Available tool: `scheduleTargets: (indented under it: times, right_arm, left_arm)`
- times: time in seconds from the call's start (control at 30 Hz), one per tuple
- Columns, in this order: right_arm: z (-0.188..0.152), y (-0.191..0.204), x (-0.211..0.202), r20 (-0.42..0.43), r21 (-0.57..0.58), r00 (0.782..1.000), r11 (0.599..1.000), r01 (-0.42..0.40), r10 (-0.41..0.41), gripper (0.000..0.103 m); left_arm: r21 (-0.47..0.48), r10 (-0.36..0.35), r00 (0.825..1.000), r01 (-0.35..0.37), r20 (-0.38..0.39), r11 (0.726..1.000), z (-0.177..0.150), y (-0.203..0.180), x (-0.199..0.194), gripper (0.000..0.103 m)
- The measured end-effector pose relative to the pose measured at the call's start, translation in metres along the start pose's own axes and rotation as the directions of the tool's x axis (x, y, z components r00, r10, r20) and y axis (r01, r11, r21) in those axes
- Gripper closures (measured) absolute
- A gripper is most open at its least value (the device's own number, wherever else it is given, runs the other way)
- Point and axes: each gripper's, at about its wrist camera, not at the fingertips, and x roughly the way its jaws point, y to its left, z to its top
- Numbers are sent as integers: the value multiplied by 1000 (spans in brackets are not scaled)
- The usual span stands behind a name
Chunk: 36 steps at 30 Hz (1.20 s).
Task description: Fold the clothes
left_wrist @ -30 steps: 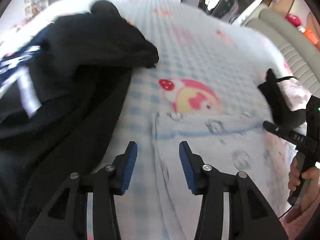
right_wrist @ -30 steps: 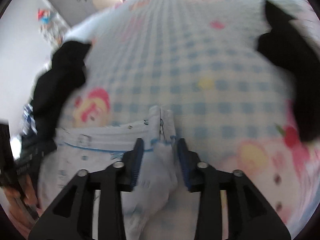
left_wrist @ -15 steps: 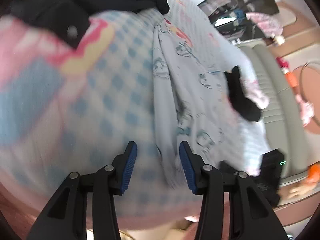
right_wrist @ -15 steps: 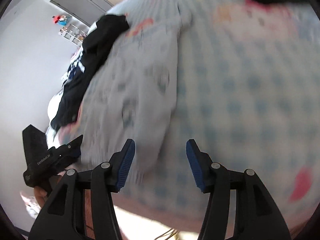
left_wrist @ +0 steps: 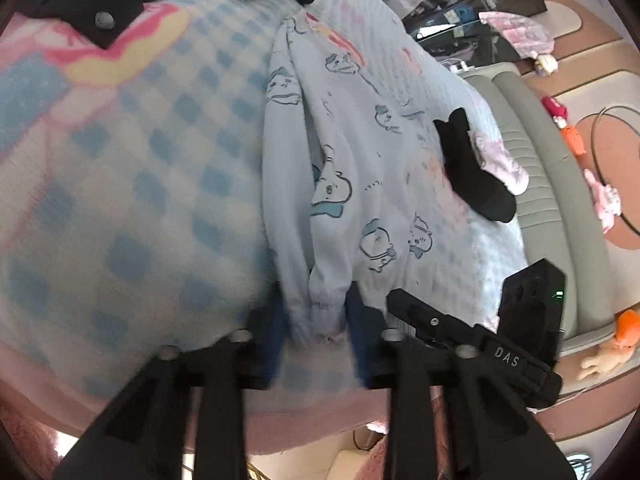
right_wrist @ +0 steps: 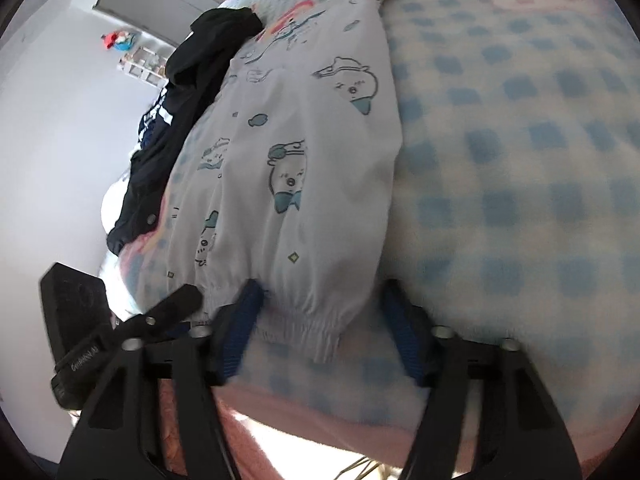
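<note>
Both claws are closing on the cuffs of the pale printed pants (left_wrist: 352,184): left gripper (left_wrist: 316,320) pinches one cuff, right gripper (right_wrist: 320,320) hasn't clamped its cuff yet. Pants stretch away across the checked blanket (left_wrist: 132,184).

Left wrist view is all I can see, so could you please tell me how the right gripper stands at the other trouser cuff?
Observer: The right gripper is closing its jaws around that cuff; the outer pad is clear of the cloth.
Operator: Does the trouser leg lie flat?
Observer: Yes, the trouser leg lies smooth on the checked blanket.
Operator: Anything beside it?
Observer: A black jacket with white lettering, on the left of that view.
</note>
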Motion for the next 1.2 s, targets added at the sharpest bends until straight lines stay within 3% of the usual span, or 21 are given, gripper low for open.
scheduleTargets:
  times: [0.1, 0.33, 0.5, 0.67, 0.83, 0.93, 1.07, 1.13, 1.2]
  right_arm:
    - [-2, 4, -7, 16, -15, 1000, 1000, 4, -4, 89]
    - [-21, 26, -55, 80, -108, 997, 994, -7, 16, 92]
    - [-42, 19, -68, 86, -77, 996, 997, -23, 29, 93]
    - [-58, 9, -74, 86, -30, 994, 998, -63, 66, 93]
    - [-61, -3, -58, 38, -3, 999, 1000, -15, 15, 89]
    - [-63, -11, -50, 17, 30, 1000, 1000, 7, -8, 87]
    - [-63, -6, -69, 71, -21, 997, 999, 39, -37, 86]
    - [-57, 0, -77, 108, -49, 992, 996, 70, -65, 84]
    - [-50, 9, -78, 127, -86, 989, 993, 84, -72, 73]
  left_arm:
    - [14, -4, 1000, 4, 19, 1000, -2, -11, -4, 85]
    - [58, -15, 999, 13, 33, 998, -19, -29, -28, 86]
    - [72, -2, 1000, 2, -6, 997, -38, -31, -36, 86]
    - [94, 25, 999, -22, -38, 995, -48, -28, -41, 86]
    - [32, 73, 991, -69, -117, 997, -53, -6, -28, 81]
    - [80, 84, 994, -78, -76, 994, -52, -8, -46, 80]
    - [131, 71, 997, -73, 14, 989, -38, -14, -63, 80]
    - [131, 48, 999, -50, 17, 990, -28, -13, -59, 80]
    - [113, 44, 999, -43, -9, 993, -19, -12, -46, 80]
